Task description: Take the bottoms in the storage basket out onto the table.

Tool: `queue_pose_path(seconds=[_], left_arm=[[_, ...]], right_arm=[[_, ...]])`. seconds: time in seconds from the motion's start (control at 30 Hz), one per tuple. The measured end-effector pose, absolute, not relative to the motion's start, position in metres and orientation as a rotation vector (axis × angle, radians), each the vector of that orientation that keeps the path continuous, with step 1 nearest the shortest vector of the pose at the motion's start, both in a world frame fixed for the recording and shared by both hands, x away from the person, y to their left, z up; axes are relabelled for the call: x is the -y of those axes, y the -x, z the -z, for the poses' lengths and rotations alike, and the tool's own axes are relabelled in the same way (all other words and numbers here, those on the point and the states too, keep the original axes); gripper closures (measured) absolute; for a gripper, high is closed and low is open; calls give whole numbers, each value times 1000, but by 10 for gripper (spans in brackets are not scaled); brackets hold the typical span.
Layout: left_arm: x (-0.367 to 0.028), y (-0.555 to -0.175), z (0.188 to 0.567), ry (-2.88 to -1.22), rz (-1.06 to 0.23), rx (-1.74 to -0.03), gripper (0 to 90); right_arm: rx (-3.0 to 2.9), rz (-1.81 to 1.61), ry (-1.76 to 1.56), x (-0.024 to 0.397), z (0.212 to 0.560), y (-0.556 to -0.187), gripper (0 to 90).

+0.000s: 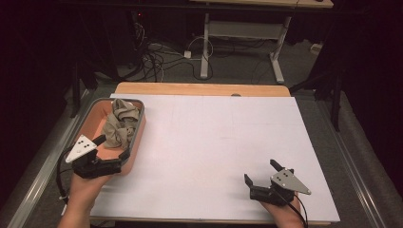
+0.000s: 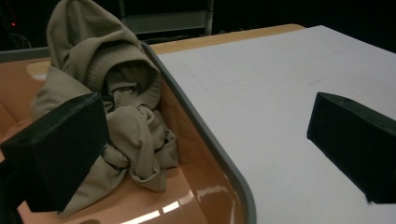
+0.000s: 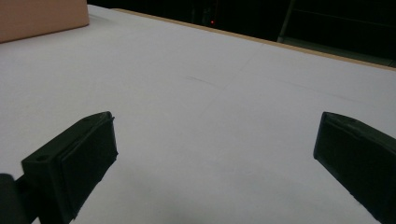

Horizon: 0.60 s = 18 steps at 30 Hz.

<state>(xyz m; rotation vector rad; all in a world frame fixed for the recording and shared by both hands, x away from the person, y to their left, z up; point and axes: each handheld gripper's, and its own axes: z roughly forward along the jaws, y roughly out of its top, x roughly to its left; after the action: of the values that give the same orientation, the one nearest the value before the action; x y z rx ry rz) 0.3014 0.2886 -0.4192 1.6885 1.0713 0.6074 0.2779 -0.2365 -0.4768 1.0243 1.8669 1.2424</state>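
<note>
The crumpled beige cloth (image 1: 121,124) lies at about one o'clock from the left gripper (image 1: 113,148), just beside it; whether the inner jaw touches the fabric is hard to tell. That gripper's jaws stand wide apart, straddling the tray (image 1: 136,137) rim. The orange tray holds the cloth alone. The right gripper (image 1: 261,172), at five o'clock on the table (image 1: 214,142), is spread open over bare white surface.

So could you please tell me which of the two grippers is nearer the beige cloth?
The left gripper, open astride the rim of the orange bin holding the cloth. The right gripper hovers open over bare white tabletop.
</note>
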Motion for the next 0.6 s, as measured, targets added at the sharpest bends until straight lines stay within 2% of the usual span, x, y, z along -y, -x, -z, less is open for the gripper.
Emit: queue_pose_path(seconds=[0.6], left_arm=[[-330,-301,422,-1619,-652,-1172,0]], right_arm=[[-1865,-1242,-1026,237,477,-278,3]])
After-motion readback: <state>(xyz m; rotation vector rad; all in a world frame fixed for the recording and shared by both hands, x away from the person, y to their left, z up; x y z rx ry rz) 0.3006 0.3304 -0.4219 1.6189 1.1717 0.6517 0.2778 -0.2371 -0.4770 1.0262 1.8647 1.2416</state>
